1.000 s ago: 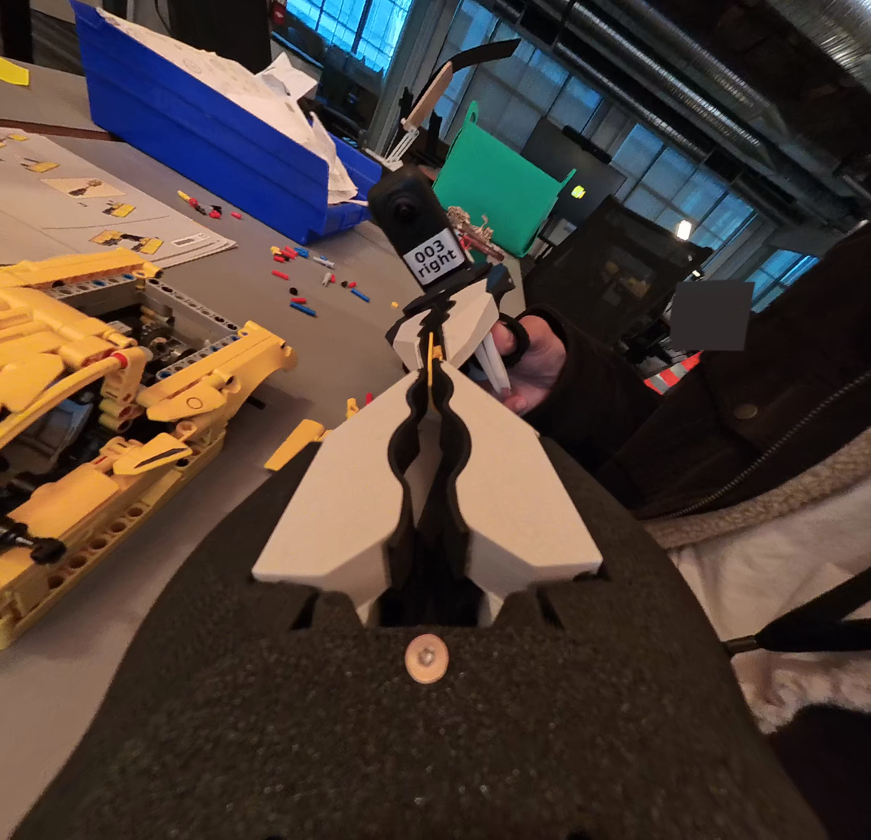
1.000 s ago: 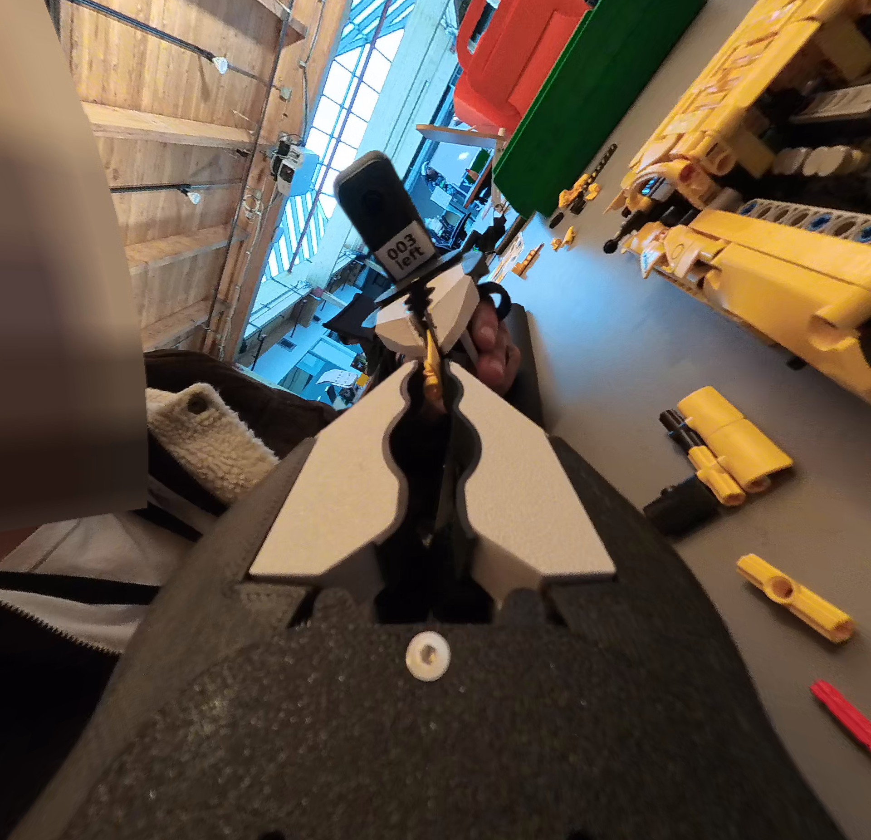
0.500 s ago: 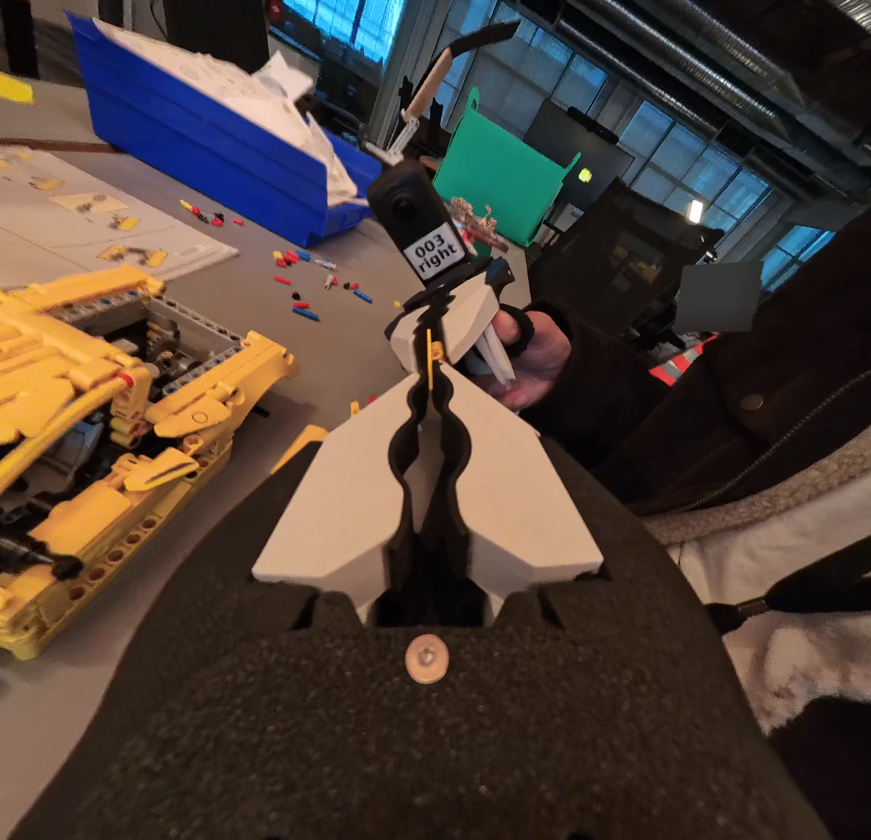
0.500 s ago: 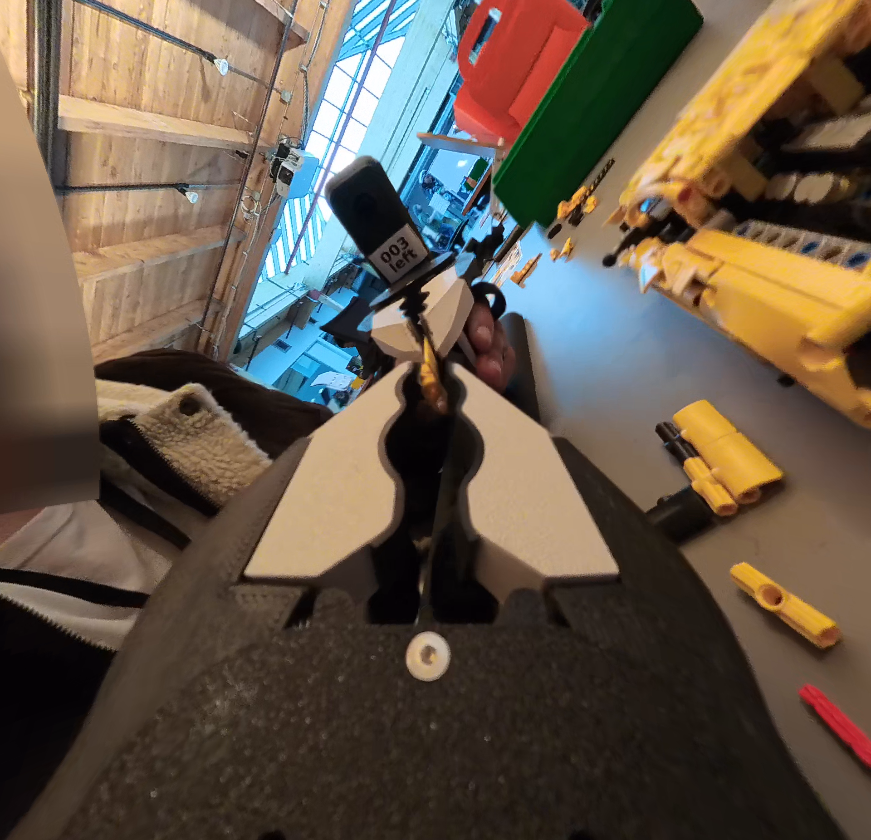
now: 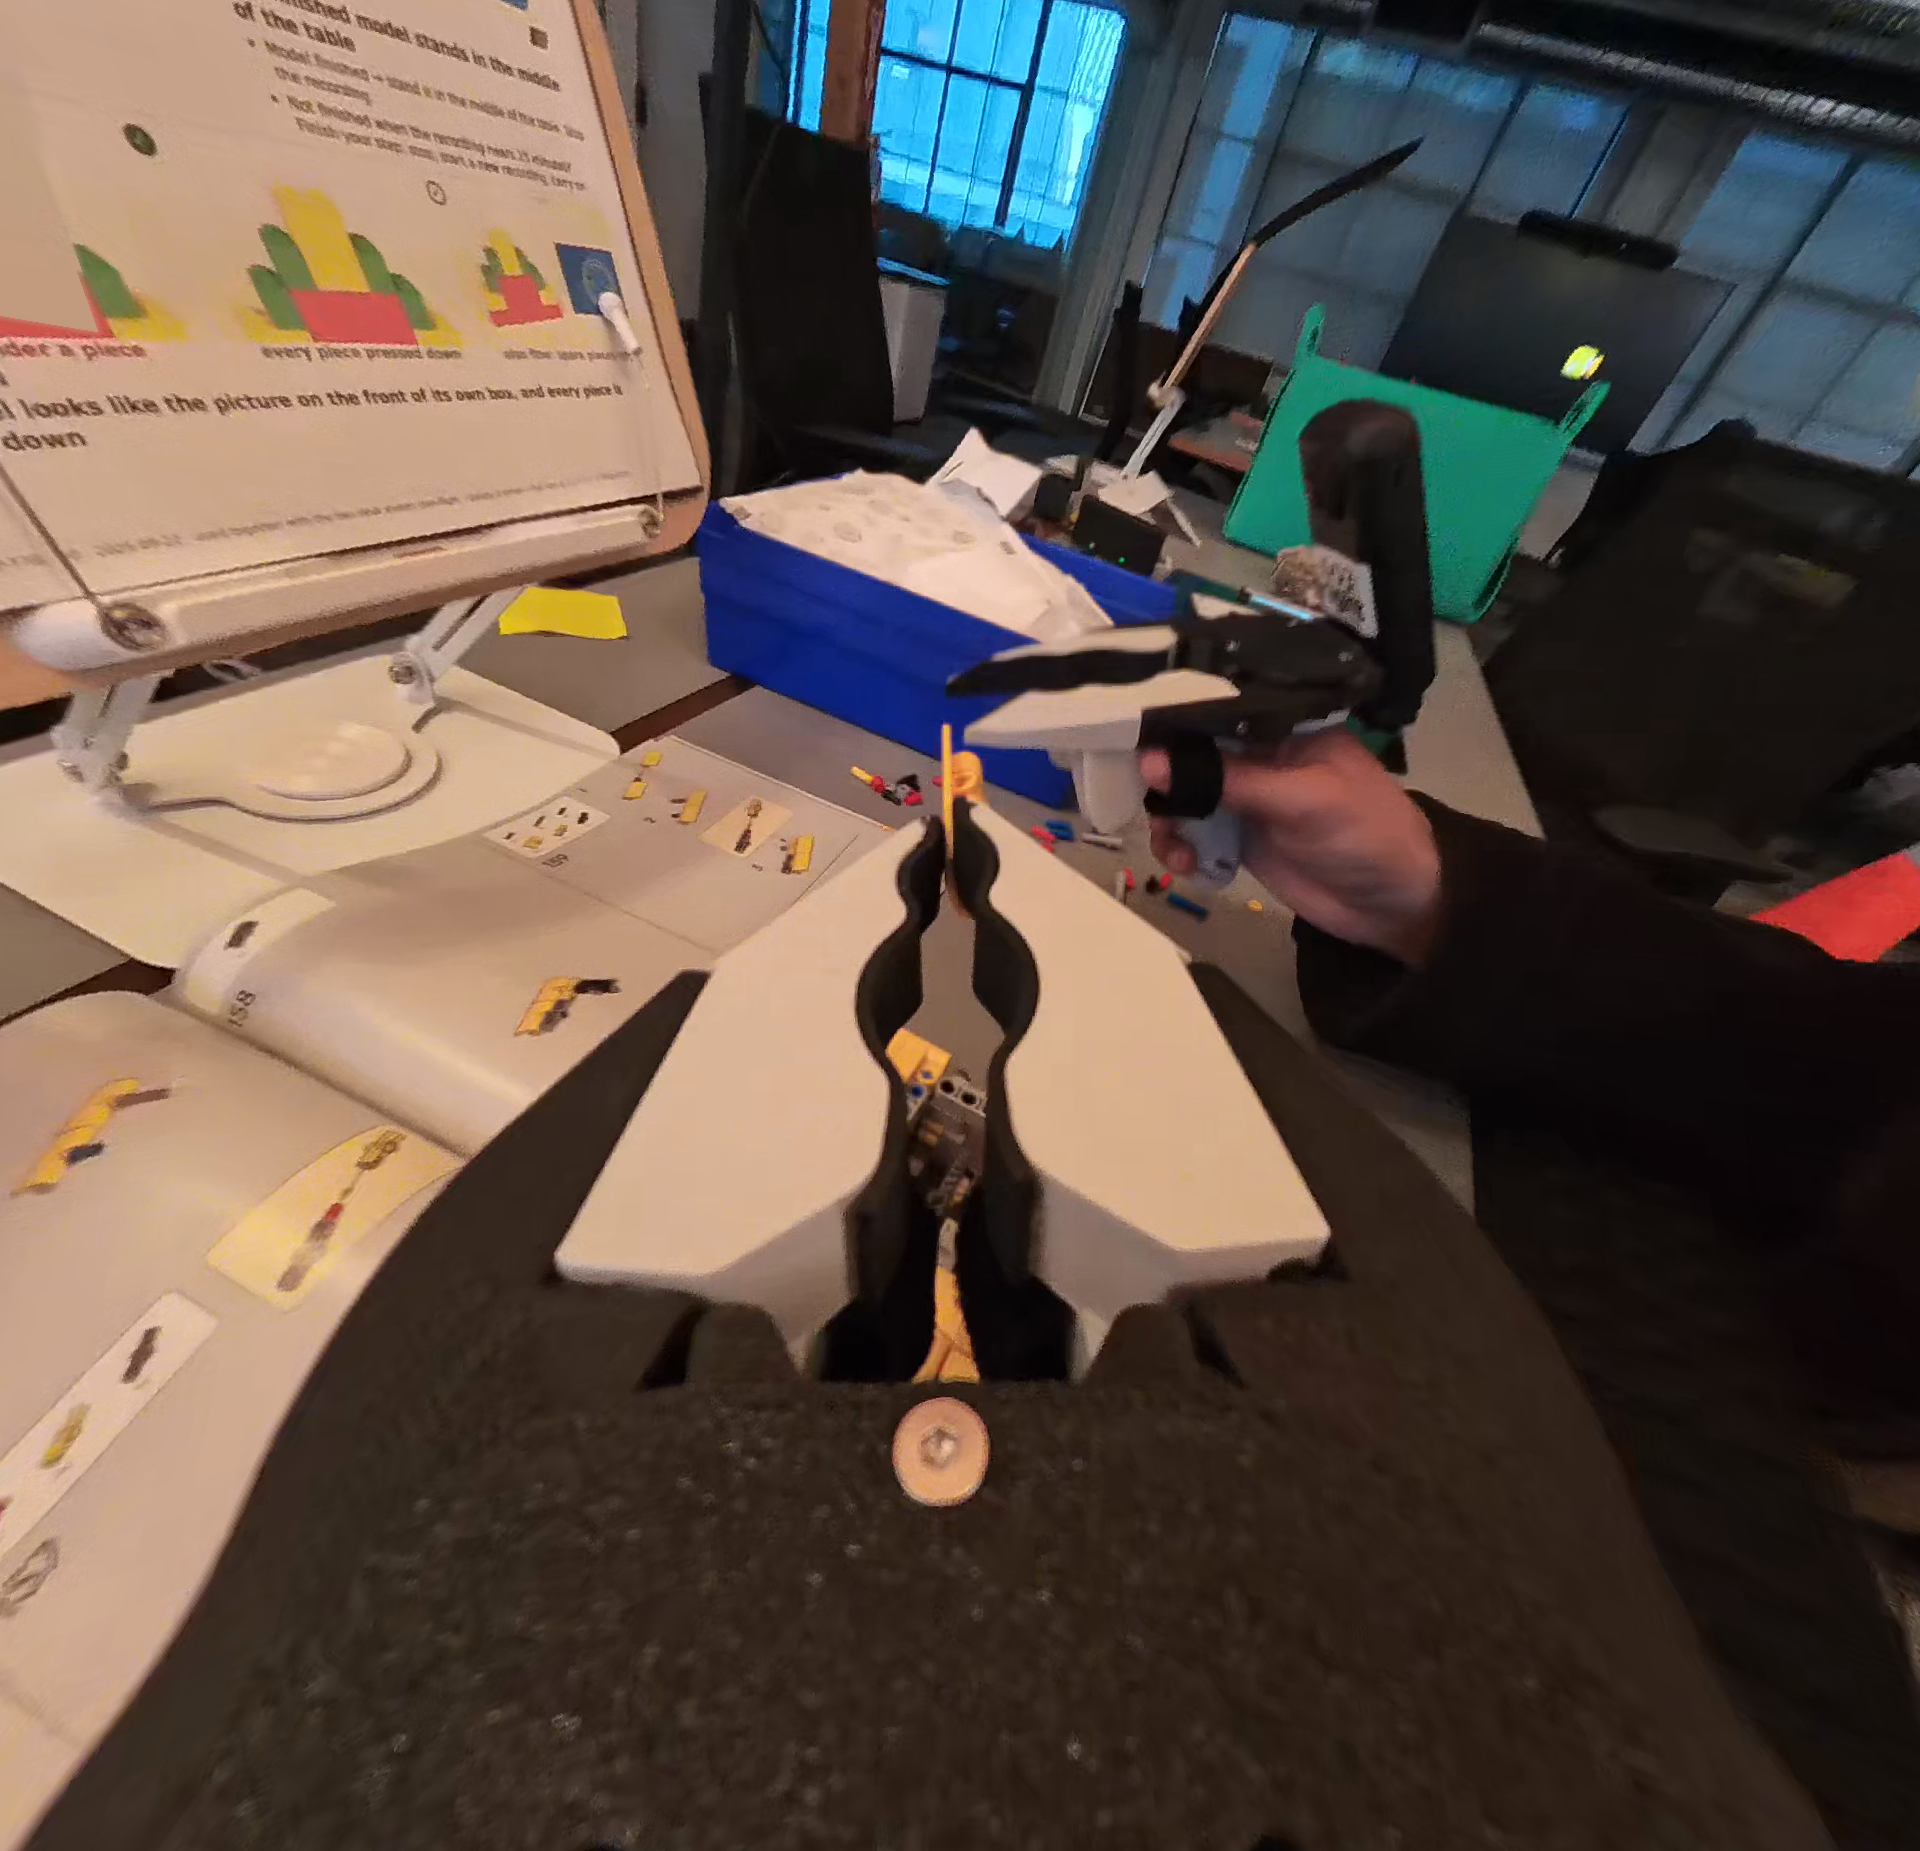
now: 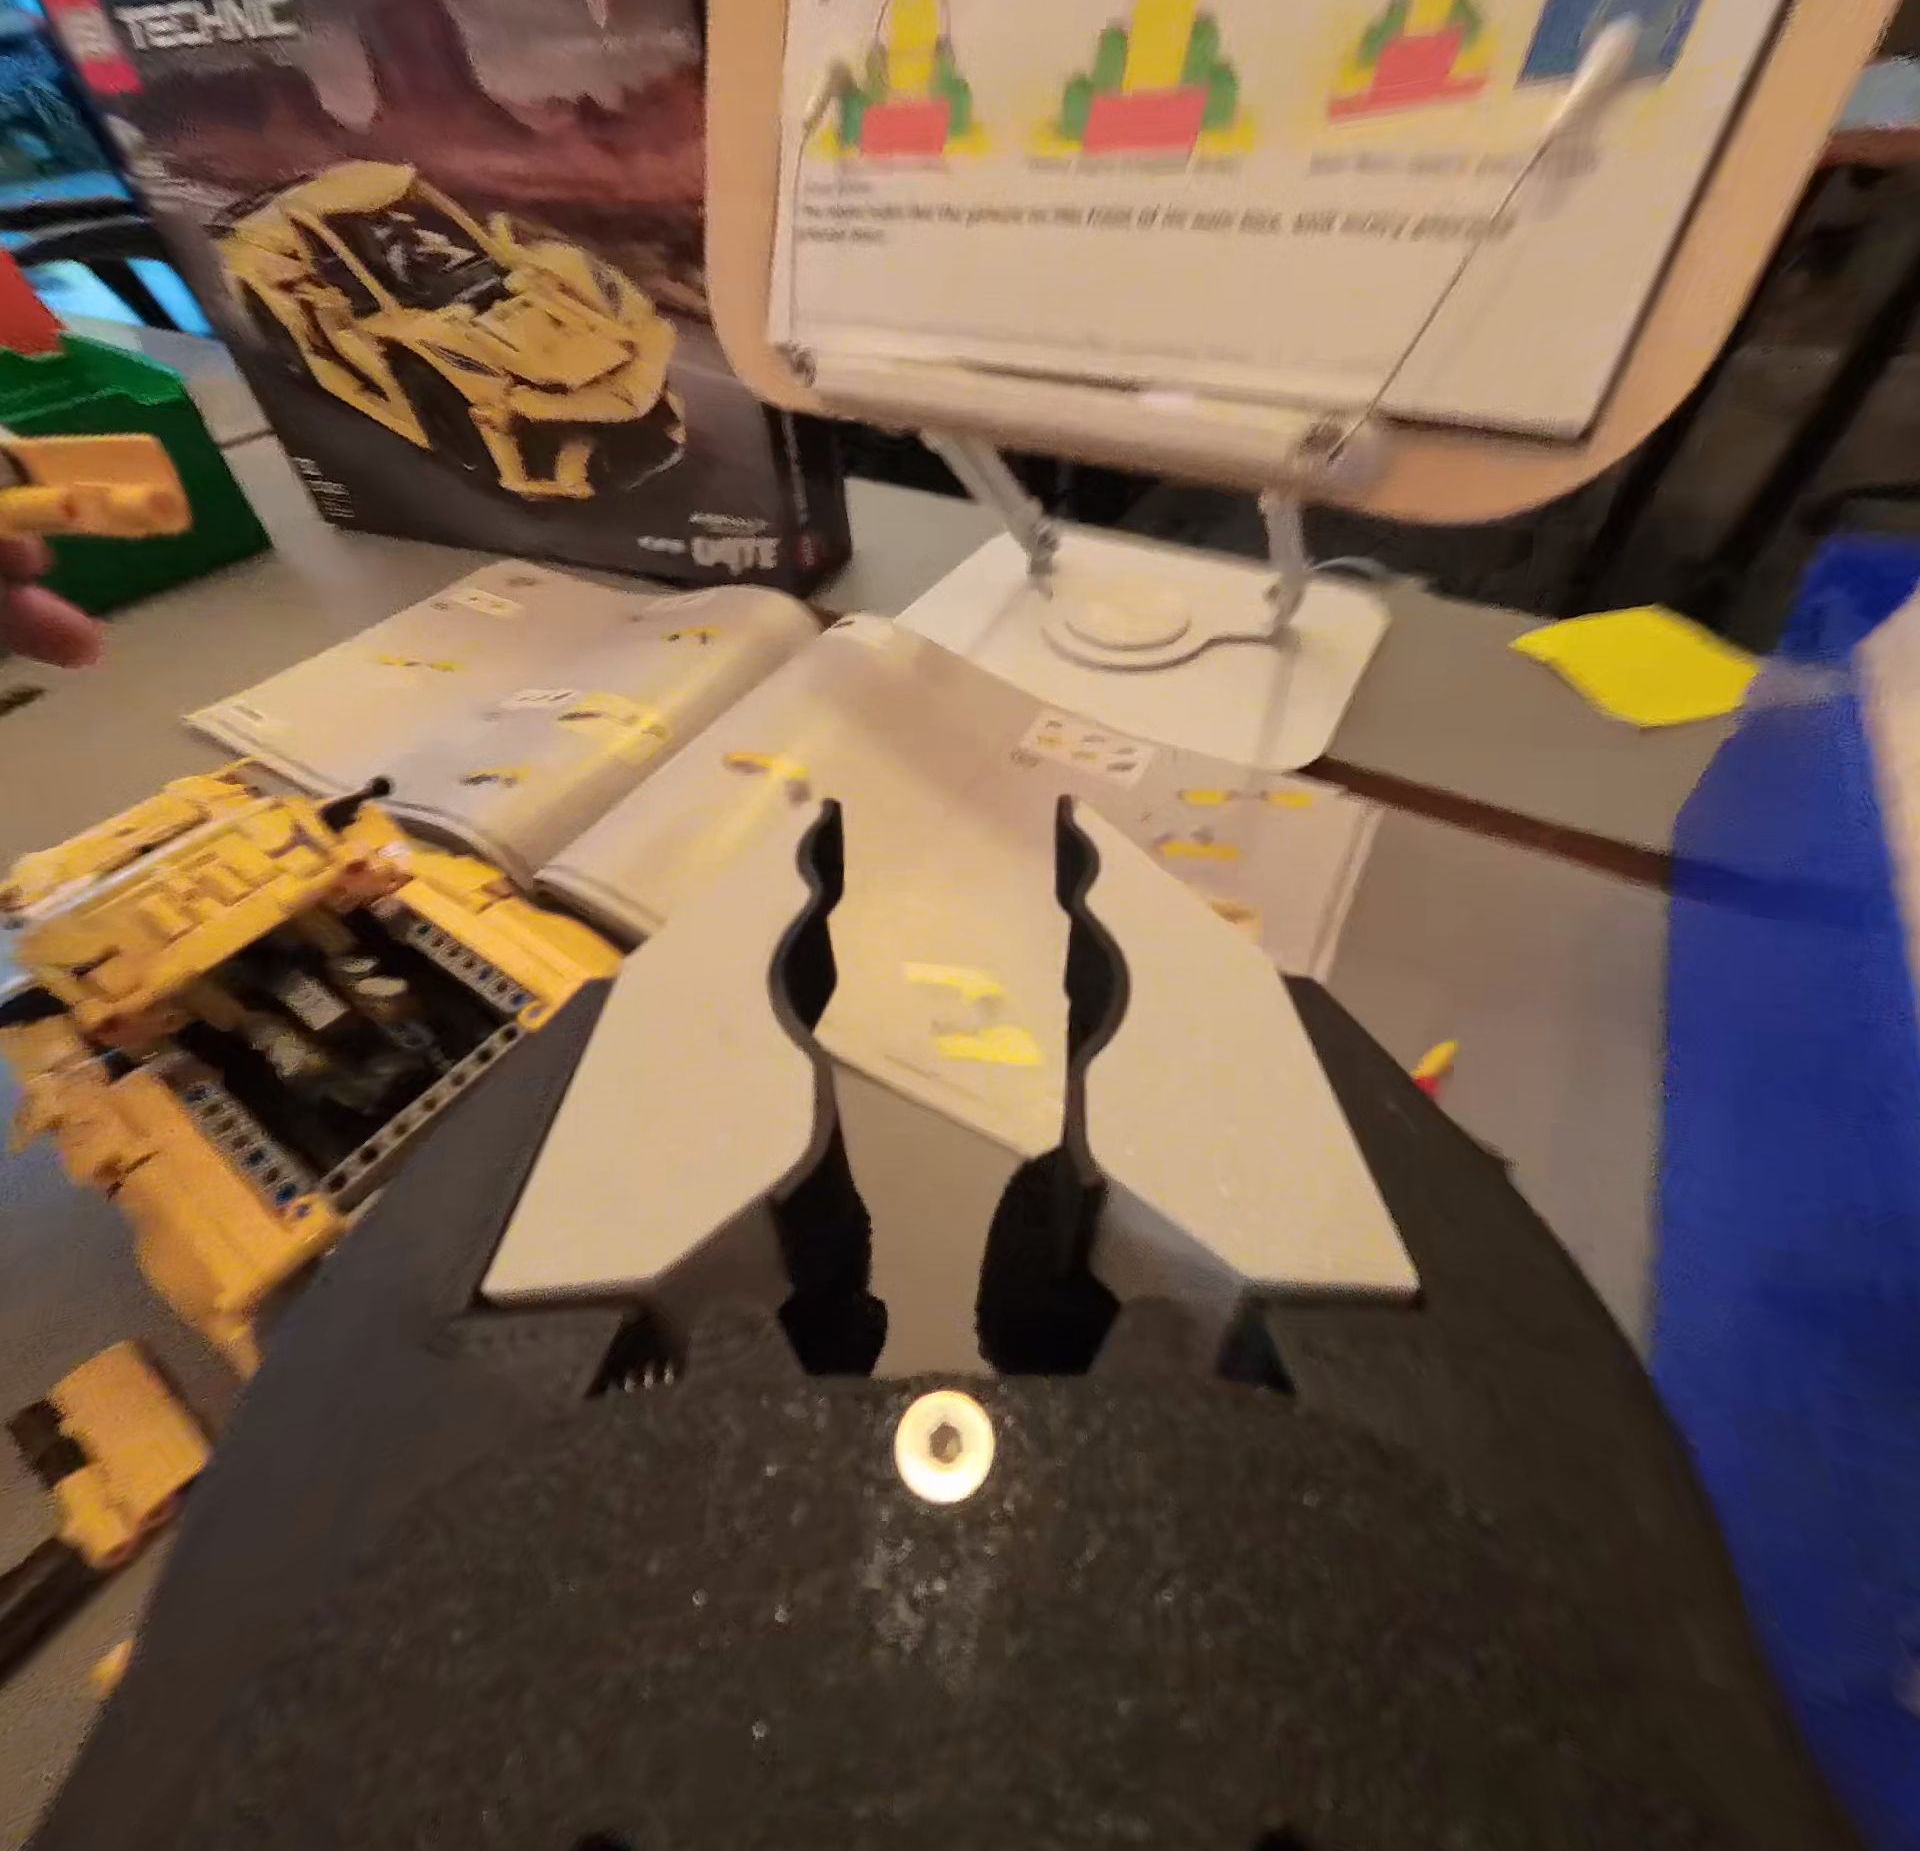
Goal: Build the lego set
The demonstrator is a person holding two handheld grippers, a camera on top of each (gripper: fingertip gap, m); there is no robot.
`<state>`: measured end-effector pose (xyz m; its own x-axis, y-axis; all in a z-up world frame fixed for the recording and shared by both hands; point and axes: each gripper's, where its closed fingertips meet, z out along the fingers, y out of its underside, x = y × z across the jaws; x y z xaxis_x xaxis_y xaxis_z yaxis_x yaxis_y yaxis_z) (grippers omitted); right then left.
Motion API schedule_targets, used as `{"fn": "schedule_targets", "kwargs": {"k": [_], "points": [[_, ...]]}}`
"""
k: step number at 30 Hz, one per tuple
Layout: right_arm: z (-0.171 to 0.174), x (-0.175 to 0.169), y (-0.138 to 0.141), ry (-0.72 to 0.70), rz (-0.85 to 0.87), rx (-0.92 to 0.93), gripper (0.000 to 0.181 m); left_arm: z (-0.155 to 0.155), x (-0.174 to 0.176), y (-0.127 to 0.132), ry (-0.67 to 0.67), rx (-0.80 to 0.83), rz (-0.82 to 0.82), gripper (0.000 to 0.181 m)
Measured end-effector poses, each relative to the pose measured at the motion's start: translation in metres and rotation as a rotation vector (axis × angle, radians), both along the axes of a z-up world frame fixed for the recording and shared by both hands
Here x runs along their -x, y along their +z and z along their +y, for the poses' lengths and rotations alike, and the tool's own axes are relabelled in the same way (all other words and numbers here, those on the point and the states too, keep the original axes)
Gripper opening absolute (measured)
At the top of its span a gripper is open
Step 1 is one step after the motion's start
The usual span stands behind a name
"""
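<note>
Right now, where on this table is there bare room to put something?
The grey table strip between the open manual and the blue bin is nearly bare. The left is crowded: the yellow car model and loose yellow parts. Tiny pieces litter the bin's front.

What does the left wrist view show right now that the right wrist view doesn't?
Only the left wrist view: the left hand-held gripper shut on a thin yellow piece, and a green bin.

Only the right wrist view: the set's box, the yellow car model, and the right hand-held gripper's open jaws.

Both: the instruction booklet, the document stand, the blue bin.
</note>
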<state>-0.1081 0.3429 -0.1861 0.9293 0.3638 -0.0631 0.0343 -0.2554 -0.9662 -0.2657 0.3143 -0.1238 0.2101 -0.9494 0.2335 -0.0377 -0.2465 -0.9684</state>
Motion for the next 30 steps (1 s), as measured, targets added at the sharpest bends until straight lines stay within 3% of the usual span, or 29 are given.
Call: {"fn": "schedule_targets", "kwargs": {"k": [4, 11, 13, 18, 20, 24, 28, 30], "points": [[-0.011, 0.026, -0.019, 0.113, 0.113, 0.072, 0.040, -0.004, 0.004, -0.029, 0.004, -0.040, 0.060, 0.000], [-0.015, 0.051, -0.023, 0.235, 0.232, 0.129, 0.037, -0.013, 0.001, -0.036, -0.008, -0.202, 0.094, 0.000], [-0.023, 0.063, -0.010, 0.321, 0.325, 0.129, 0.033, -0.022, -0.002, -0.036, -0.039, -0.268, 0.103, 0.001], [-0.073, 0.108, 0.044, 0.761, 0.702, 0.137, 0.030, -0.055, -0.007, -0.013, -0.140, -0.426, -0.048, 0.000], [-0.081, 0.114, 0.048, 0.822, 0.794, 0.196, 0.033, -0.063, -0.007, -0.007, -0.135, -0.566, -0.069, 0.000], [-0.097, 0.132, 0.042, 0.908, 0.762, 0.305, 0.037, -0.080, -0.009, -0.007, -0.161, -0.773, -0.031, 0.001], [-0.118, 0.144, 0.046, 0.998, 0.640, 0.262, 0.009, -0.092, -0.011, -0.007, -0.190, -0.823, -0.028, 0.001], [-0.116, 0.144, 0.043, 0.965, 0.562, 0.232, 0.006, -0.091, -0.012, -0.007, -0.188, -0.821, -0.022, 0.001]]}}
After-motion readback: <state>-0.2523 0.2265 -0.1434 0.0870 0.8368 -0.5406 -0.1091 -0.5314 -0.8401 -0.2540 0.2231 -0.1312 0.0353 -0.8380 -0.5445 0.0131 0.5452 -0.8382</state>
